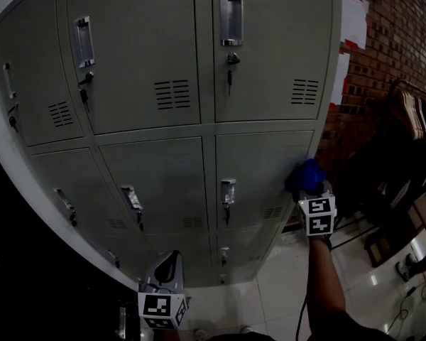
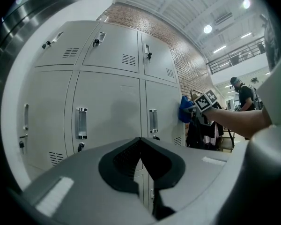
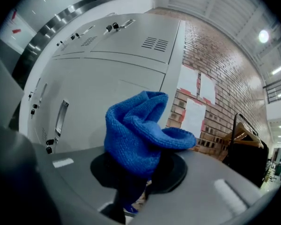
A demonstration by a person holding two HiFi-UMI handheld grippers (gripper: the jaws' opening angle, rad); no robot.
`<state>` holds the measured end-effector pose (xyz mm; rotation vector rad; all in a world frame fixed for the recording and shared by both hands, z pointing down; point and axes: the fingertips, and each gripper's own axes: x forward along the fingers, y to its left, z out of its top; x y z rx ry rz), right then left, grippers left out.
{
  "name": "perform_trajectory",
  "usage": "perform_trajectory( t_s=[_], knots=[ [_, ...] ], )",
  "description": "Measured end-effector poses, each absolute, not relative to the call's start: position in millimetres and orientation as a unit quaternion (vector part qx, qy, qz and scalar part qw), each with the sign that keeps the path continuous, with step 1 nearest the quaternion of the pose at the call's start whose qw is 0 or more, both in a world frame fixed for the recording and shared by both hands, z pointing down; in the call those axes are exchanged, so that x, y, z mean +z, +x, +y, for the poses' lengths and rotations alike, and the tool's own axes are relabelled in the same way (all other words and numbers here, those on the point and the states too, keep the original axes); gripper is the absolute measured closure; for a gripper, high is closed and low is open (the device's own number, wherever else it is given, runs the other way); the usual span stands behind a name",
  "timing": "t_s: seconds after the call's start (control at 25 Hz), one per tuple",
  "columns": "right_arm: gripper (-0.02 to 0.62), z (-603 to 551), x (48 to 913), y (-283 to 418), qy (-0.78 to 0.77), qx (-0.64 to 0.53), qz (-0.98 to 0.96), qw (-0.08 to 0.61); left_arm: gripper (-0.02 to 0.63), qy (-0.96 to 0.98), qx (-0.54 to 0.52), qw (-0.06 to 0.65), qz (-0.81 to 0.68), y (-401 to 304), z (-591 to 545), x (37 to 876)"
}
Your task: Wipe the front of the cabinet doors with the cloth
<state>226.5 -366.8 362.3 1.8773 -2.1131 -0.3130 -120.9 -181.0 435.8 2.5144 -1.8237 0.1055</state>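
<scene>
The right gripper [image 1: 310, 187] clenches a blue cloth [image 1: 309, 173] against the right edge of a grey cabinet door [image 1: 259, 162]. The left gripper [image 1: 170, 263] hangs low, closed on nothing.

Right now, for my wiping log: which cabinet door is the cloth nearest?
The rightmost door, second row down: the right gripper holds the blue cloth at its right edge; others are farther.
</scene>
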Motion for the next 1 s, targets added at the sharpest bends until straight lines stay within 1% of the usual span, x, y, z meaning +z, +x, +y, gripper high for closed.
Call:
perform_trajectory(
  t_s=[0.2,0.28,0.44,0.56,0.8,1.0],
  knots=[
    [0.515,-347.1,357.7,174.9,0.612,-0.129,-0.769,0.132,0.595,0.809,0.034,0.016,-0.587,-121.5,-181.6,434.2],
    [0.515,-342.5,361.0,141.5,0.585,-0.134,-0.789,0.128,0.595,0.808,0.032,0.016,-0.588,-122.6,-182.1,433.5],
    [0.515,-339.0,384.3,64.7,0.525,-0.136,-0.828,0.141,0.595,0.810,0.031,0.016,-0.586,-120.6,-182.8,433.7],
    [0.515,-339.1,395.7,27.4,0.495,-0.125,-0.848,0.141,0.595,0.811,0.029,0.015,-0.584,-119.3,-181.4,431.7],
    [0.515,-347.8,409.9,-7.5,0.473,-0.110,-0.861,0.149,0.595,0.805,0.027,0.017,-0.593,-128.8,-181.1,431.9],
    [0.515,-349.9,412.4,-3.6,0.472,-0.114,-0.860,0.157,0.595,0.802,0.027,0.020,-0.596,-133.9,-181.5,433.2]
  ],
)
